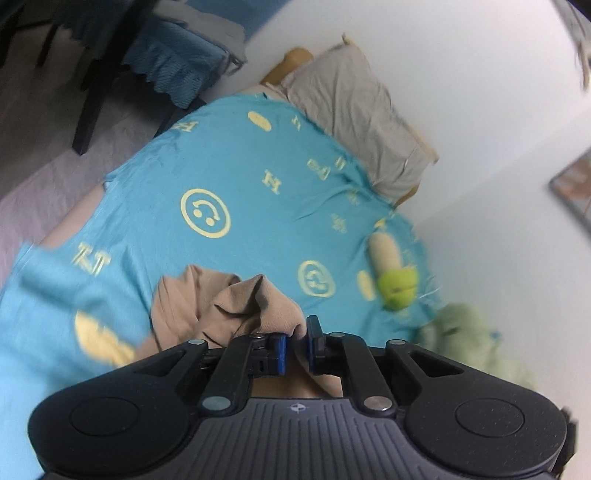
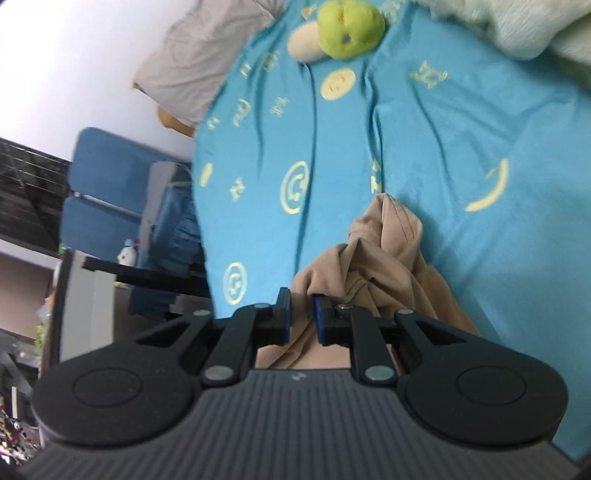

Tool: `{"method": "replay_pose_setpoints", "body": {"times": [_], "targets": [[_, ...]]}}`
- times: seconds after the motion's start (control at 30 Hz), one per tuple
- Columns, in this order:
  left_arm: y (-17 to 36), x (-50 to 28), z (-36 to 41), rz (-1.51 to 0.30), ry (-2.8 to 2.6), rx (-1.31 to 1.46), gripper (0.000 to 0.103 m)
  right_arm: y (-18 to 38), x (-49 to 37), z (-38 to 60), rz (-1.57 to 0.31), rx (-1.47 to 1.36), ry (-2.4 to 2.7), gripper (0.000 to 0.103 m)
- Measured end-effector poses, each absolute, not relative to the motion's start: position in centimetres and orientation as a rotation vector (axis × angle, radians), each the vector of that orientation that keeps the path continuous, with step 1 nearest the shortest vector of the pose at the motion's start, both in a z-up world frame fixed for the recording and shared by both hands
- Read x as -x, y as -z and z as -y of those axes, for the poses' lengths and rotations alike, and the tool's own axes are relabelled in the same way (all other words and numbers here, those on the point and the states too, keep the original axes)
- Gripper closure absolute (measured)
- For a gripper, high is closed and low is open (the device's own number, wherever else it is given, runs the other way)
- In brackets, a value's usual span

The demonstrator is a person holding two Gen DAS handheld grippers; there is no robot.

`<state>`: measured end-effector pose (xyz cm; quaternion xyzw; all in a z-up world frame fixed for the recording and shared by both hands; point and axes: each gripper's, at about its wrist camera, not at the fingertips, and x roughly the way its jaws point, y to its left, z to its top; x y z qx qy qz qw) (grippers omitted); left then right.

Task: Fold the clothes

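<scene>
Left gripper (image 1: pixel 296 341): pinching tan garment (image 1: pixel 221 306) between blue pads | Right gripper (image 2: pixel 302 317): clamped on same tan garment (image 2: pixel 376 266) | Garment: one, bunched, lying on turquoise bedsheet (image 1: pixel 229 162) | Containers: none seen | Count: one grey pillow (image 1: pixel 354 110), one green plush toy (image 2: pixel 347 29), one pale blanket (image 2: pixel 517 26)

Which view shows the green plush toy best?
Right wrist. The green plush toy lies sharp and large at the top of the frame on the blue bedsheet, its face side visible. The left wrist view shows it smaller, blurred and off to the right, near the wall.
</scene>
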<state>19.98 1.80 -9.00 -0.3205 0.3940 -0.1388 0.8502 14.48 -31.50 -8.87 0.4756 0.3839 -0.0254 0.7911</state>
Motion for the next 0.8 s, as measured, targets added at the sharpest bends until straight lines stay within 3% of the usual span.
{"method": "replay_pose_setpoints", "body": {"times": [0.2,0.33,0.4,0.47,0.5,0.57,0.6,0.63,0.8], "targets": [[14.1,-23.8,-1.3,-0.873,0.293,0.591,0.091,11.2,-16.7,31.3,-0.866,-0.979,0.068,0.086],[14.4,-23.7,-0.3,-0.857,0.305,0.496,0.089,12.7,-18.2,31.2,-0.892,-0.948,0.077,0.085],[13.9,-23.4,0.1,-0.843,0.315,0.463,0.081,13.5,-18.9,31.1,-0.906,-0.933,0.082,0.085],[13.1,-22.9,0.5,-0.818,0.340,0.435,0.053,14.0,-19.4,30.9,-0.909,-0.910,0.083,0.083],[12.7,-22.5,0.7,-0.801,0.350,0.416,0.045,13.4,-19.1,30.6,-0.885,-0.877,0.077,0.076],[11.7,-21.7,1.3,-0.751,0.363,0.364,0.019,12.3,-18.4,29.8,-0.837,-0.810,0.063,0.046],[11.3,-21.3,1.7,-0.717,0.364,0.328,0.015,11.8,-18.0,29.5,-0.812,-0.777,0.057,0.021],[11.0,-21.0,2.0,-0.689,0.366,0.292,0.011,11.3,-17.7,29.1,-0.786,-0.740,0.053,0.010],[12.0,-20.8,3.2,-0.688,0.374,0.196,0.009,10.3,-17.8,27.1,-0.743,-0.536,0.006,0.012]]}}
